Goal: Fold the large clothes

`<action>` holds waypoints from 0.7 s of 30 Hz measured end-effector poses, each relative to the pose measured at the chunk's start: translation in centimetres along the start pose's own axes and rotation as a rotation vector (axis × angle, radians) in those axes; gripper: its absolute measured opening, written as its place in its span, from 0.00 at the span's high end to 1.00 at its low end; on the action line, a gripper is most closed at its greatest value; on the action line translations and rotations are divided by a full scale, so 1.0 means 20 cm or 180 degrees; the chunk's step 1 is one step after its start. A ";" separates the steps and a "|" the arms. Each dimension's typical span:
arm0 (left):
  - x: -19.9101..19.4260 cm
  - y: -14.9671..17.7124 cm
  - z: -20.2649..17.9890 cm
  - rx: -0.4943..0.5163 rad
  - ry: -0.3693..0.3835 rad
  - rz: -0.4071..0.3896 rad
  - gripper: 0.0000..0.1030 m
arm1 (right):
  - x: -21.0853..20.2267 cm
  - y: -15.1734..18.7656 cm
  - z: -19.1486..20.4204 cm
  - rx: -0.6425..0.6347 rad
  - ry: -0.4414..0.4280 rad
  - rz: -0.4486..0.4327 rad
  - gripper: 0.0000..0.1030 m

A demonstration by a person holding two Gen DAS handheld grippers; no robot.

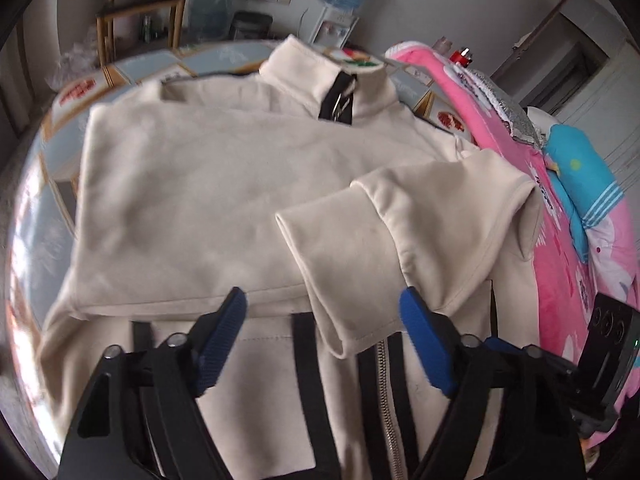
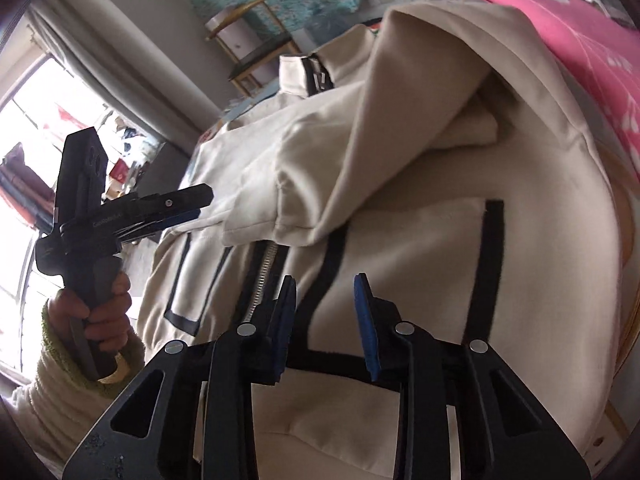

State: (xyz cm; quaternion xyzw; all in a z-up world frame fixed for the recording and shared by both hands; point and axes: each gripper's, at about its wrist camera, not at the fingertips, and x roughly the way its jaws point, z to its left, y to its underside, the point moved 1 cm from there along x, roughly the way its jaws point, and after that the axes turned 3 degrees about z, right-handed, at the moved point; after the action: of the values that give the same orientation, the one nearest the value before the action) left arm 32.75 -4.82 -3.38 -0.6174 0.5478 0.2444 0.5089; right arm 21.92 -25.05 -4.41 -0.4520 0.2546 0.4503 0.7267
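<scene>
Left gripper [image 1: 322,312]: jaws stand wide apart, nothing between the pads; it hovers above the cream jacket [image 1: 208,200], pointing down at the folded-in sleeves. Right gripper [image 2: 325,320]: jaws partly apart, no cloth clamped; it hangs over the lower front, close to the zip [image 2: 264,272].

Jacket lies front-up on the counter [image 1: 60,120], collar [image 1: 328,76] at the far end, hem toward you. Long axis runs away from you, along the zip. Both sleeves are laid across the chest; the cuff [image 1: 320,280] of the upper sleeve ends just beyond your left gripper. A pink blanket [image 1: 560,240] sits just beside the jacket on your right.

Judgement: sleeve stage looks done; hem-to-collar fold not yet made. That fold turns on the hem lying nearest you, below both grippers, one to each side of the zip. Your right gripper sits lower and nearer the hem; your left must come back toward you.

Risk: loose cuff may slide off as the hem lifts.
</scene>
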 end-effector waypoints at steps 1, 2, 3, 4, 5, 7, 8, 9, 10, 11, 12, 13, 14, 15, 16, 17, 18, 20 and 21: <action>0.03 0.00 0.01 -0.0020 0.0007 0.0048 0.34 | 0.01 0.00 0.00 -0.0002 0.0053 -0.0013 0.72; 0.07 -0.01 0.01 -0.0055 -0.0029 0.0101 0.40 | 0.01 0.01 0.00 -0.0010 0.0113 -0.0024 0.72; 0.11 -0.03 0.02 -0.0091 -0.0088 0.0139 0.43 | 0.02 0.02 0.00 -0.0021 0.0158 -0.0029 0.72; 0.12 -0.03 0.02 -0.0099 -0.0127 0.0118 0.45 | 0.02 0.02 0.00 -0.0039 0.0221 -0.0038 0.72; 0.13 -0.04 0.01 -0.0093 -0.0164 0.0072 0.47 | 0.02 0.04 -0.01 -0.0045 0.0260 -0.0045 0.72; 0.14 -0.07 0.00 -0.0066 -0.0242 0.0076 0.54 | 0.03 0.05 -0.02 -0.0044 0.0316 -0.0042 0.72; 0.15 -0.08 -0.01 -0.0044 -0.0269 0.0082 0.60 | 0.04 0.05 -0.04 -0.0029 0.0325 -0.0035 0.71; 0.16 -0.09 -0.02 -0.0020 -0.0283 0.0094 0.63 | 0.04 0.06 -0.05 -0.0003 0.0317 -0.0024 0.71; 0.17 -0.10 -0.02 -0.0005 -0.0300 0.0103 0.65 | 0.05 0.07 -0.07 0.0026 0.0307 -0.0014 0.72; 0.17 -0.10 -0.03 0.0010 -0.0325 0.0102 0.68 | 0.05 0.07 -0.08 0.0052 0.0275 -0.0025 0.72; 0.18 -0.11 -0.03 0.0031 -0.0365 0.0094 0.71 | 0.05 0.08 -0.09 0.0067 0.0254 -0.0037 0.74; 0.18 -0.11 -0.03 0.0044 -0.0388 0.0087 0.75 | 0.04 0.08 -0.10 0.0074 0.0249 -0.0043 0.74; 0.18 -0.12 -0.03 0.0060 -0.0424 0.0072 0.82 | 0.04 0.08 -0.11 0.0077 0.0237 -0.0050 0.74; 0.18 -0.12 -0.03 0.0074 -0.0439 0.0050 0.88 | 0.04 0.08 -0.11 0.0081 0.0225 -0.0057 0.74; 0.16 -0.13 -0.02 0.0081 -0.0434 0.0032 0.91 | 0.04 0.09 -0.11 0.0081 0.0220 -0.0063 0.74; 0.13 -0.14 -0.01 0.0082 -0.0417 -0.0005 0.93 | 0.04 0.09 -0.11 0.0079 0.0217 -0.0064 0.74; 0.09 -0.15 -0.01 0.0085 -0.0395 -0.0055 0.93 | 0.04 0.09 -0.11 0.0073 0.0215 -0.0064 0.74; -0.01 -0.19 -0.02 0.0128 -0.0353 -0.0225 0.94 | 0.04 0.09 -0.12 0.0068 0.0214 -0.0061 0.74; -0.08 -0.21 -0.02 0.0136 -0.0317 -0.0311 0.98 | 0.04 0.09 -0.12 0.0066 0.0215 -0.0060 0.74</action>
State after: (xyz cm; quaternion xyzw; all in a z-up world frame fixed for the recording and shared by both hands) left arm 36.17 -5.04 -0.36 -0.6195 0.4962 0.2379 0.5599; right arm 20.80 -26.50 -6.82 -0.4618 0.2792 0.4253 0.7265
